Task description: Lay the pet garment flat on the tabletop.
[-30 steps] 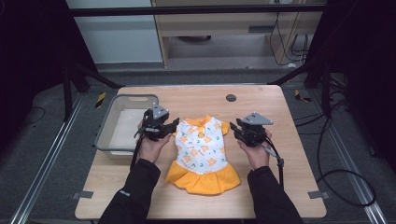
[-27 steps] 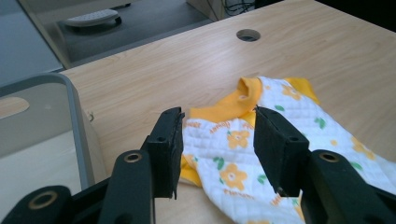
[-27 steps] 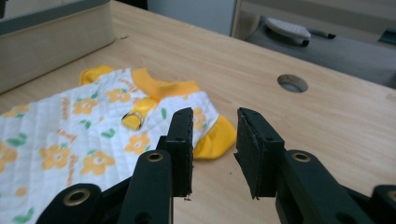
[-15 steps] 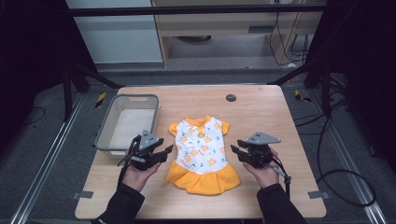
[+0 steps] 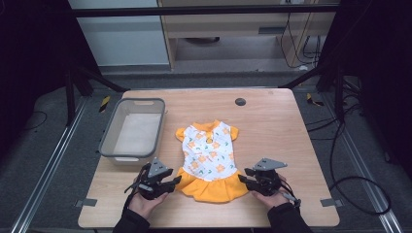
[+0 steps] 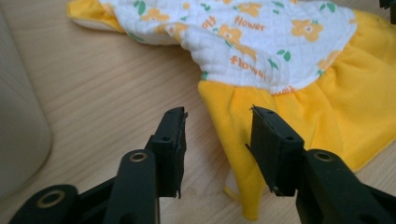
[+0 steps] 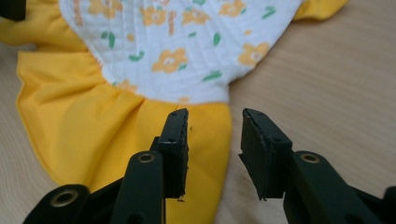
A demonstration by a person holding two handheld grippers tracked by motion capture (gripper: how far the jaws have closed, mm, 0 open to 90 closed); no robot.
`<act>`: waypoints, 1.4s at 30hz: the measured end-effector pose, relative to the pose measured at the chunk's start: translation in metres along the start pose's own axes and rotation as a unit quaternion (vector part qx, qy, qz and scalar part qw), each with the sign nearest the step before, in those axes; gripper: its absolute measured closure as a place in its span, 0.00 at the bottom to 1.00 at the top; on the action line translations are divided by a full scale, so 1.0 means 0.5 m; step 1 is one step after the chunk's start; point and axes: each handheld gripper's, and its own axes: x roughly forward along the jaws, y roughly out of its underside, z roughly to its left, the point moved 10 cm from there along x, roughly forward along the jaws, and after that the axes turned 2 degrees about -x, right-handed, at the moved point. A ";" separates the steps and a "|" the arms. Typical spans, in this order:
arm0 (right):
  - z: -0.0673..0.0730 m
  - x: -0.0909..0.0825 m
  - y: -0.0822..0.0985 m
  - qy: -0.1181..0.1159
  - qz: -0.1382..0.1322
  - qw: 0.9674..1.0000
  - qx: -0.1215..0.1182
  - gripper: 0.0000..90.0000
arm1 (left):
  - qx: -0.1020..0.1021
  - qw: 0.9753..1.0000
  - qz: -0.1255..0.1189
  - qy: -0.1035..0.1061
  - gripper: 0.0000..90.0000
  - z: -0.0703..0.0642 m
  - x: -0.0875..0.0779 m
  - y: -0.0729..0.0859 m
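Note:
A small dress (image 5: 209,155) lies flat on the wooden table (image 5: 277,126), with a white flower-print top and a yellow skirt (image 5: 210,188) toward the person. My left gripper (image 5: 176,182) is at the skirt's left edge. In the left gripper view its jaws (image 6: 218,112) are open, have just been closing, and straddle the skirt's side edge (image 6: 233,154) without pressing it. My right gripper (image 5: 243,177) is at the skirt's right edge. Its jaws (image 7: 215,112) are open, have just been opening a little, and hover over the yellow hem (image 7: 205,140).
A grey plastic bin (image 5: 108,141) stands at the left, just beyond my left gripper, and its wall (image 6: 18,130) appears in the left gripper view. A small black round cap (image 5: 240,101) sits at the table's far side. Bare wood lies right of the dress.
Both hands have moved toward the person and downward, from beside the dress's sleeves to the two sides of the yellow skirt. The dress has not moved.

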 end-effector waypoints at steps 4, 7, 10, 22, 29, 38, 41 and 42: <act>0.015 0.013 0.021 -0.002 0.027 1.000 -0.010 0.78 | 0.002 1.000 0.016 0.002 0.76 -0.004 0.007 0.011; 0.014 0.018 0.026 0.000 0.038 0.999 -0.014 0.87 | 0.004 1.000 0.028 0.001 0.87 -0.006 0.014 0.018; 0.010 0.015 0.029 0.001 0.044 0.999 -0.011 0.95 | 0.004 0.999 0.035 0.003 0.96 -0.005 0.021 0.021; -0.008 0.004 0.022 0.010 0.041 0.999 -0.012 0.98 | 0.014 0.998 0.054 -0.039 0.99 0.024 0.039 0.024; -0.010 0.012 0.024 0.028 0.050 0.998 -0.034 0.96 | 0.009 0.998 0.063 -0.025 0.98 0.000 0.031 0.040; -0.012 -0.013 -0.009 0.017 -0.006 1.000 -0.015 0.97 | 0.020 0.999 -0.004 -0.031 0.87 -0.005 -0.021 -0.014; -0.009 -0.010 -0.024 0.008 -0.019 1.000 -0.009 1.00 | 0.020 0.999 -0.027 -0.036 0.86 0.010 -0.015 -0.049; -0.008 -0.008 -0.028 0.006 -0.022 1.000 -0.011 1.00 | 0.019 0.999 -0.031 -0.038 0.87 0.015 -0.010 -0.058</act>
